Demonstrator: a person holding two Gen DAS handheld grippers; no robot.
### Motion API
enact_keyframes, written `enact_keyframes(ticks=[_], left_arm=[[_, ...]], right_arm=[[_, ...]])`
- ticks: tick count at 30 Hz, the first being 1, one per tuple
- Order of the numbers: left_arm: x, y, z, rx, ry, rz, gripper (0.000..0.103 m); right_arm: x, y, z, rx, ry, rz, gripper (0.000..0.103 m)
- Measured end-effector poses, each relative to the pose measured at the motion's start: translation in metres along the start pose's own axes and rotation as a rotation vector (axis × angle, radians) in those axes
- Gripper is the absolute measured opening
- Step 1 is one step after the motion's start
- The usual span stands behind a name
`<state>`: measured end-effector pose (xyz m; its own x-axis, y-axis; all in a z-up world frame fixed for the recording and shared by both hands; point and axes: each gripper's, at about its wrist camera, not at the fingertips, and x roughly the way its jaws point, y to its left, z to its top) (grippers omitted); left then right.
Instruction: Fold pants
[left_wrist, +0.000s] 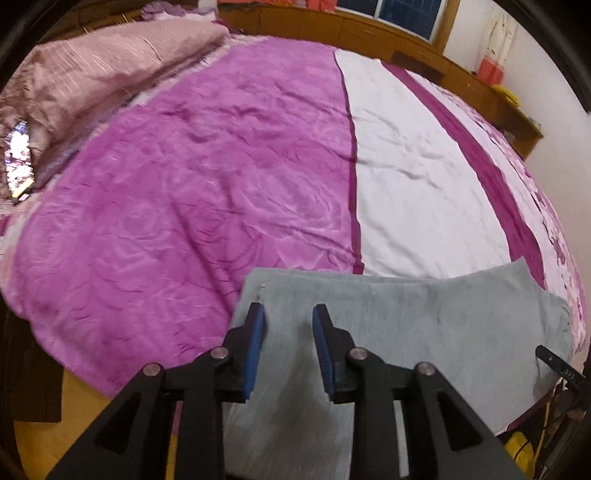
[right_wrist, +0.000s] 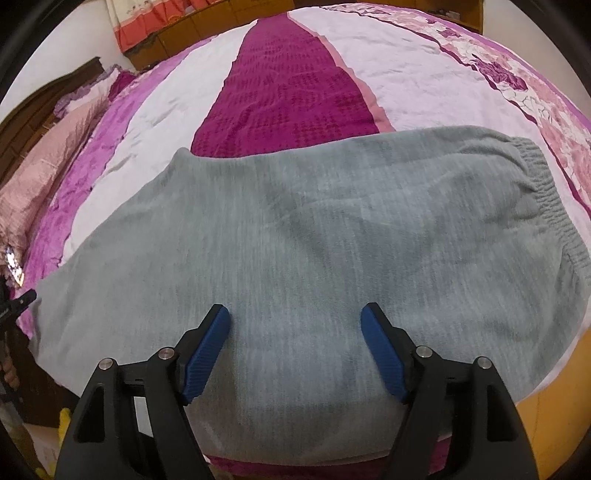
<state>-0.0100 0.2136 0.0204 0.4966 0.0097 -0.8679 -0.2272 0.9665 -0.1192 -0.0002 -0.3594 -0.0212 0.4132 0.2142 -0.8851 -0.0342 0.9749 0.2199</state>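
Nearest my lenses are my own tools: my left gripper (left_wrist: 289, 314), its blue-padded jaws set narrowly apart with nothing between them, and my right gripper (right_wrist: 295, 314), its jaws spread wide and likewise empty. Both hover just above the soft grey fleece pants (right_wrist: 295, 229), which lie flat along the near edge of the bed, on the magenta, white and floral-striped bedspread (left_wrist: 184, 177). The pants' long axis runs crosswise to both grippers, parallel to that near edge; the garment appears already doubled leg on leg, though I cannot confirm this from the layers alone. The gathered elastic waistband (right_wrist: 550, 192) sits at the right end, towards the bed's right edge, so my right gripper is the nearer to it, while my left gripper is over the opposite, left end, where a layered fabric edge (left_wrist: 258, 288) shows. I judge the coming move to be a fold along the long axis, bringing one end over to the other. Only the right wrist view shows the waistband and nearly the whole garment; only the left wrist view shows the left end's stacked edge, the crumpled dusty-pink quilt (left_wrist: 92, 74) at the far left corner, and a wooden headboard shelf (left_wrist: 480, 85) along the far edge.
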Motion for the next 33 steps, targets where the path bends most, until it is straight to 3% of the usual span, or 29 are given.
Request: enact_keyframes(ticks=[8,12,14,18,26,33], left_arm=[[0.019,0.005,0.002,0.047,0.010,-0.036,0.028],[0.022,0.009,0.000,0.021,0.005,-0.048,0.027],[0.021,0.009,-0.001,0.007,-0.003,-0.045,0.025],[0.021,0.010,-0.003,-0.009,-0.012,-0.016,0.010],[0.016,0.012,-0.002,-0.056,-0.058,0.004,0.010],[0.027,0.007,0.000,-0.033,-0.091,0.019,0.018]], right_arm=[[0.006,0.007,0.001,-0.001,0.004,-0.055,0.073],[0.007,0.011,0.000,-0.008,-0.002,-0.075,0.074],[0.008,0.010,0.000,-0.009,0.000,-0.074,0.074],[0.008,0.008,0.000,-0.010,0.000,-0.065,0.074],[0.007,0.008,-0.005,-0.027,-0.029,-0.044,0.078],[0.006,0.008,-0.005,-0.060,-0.026,-0.001,0.085]])
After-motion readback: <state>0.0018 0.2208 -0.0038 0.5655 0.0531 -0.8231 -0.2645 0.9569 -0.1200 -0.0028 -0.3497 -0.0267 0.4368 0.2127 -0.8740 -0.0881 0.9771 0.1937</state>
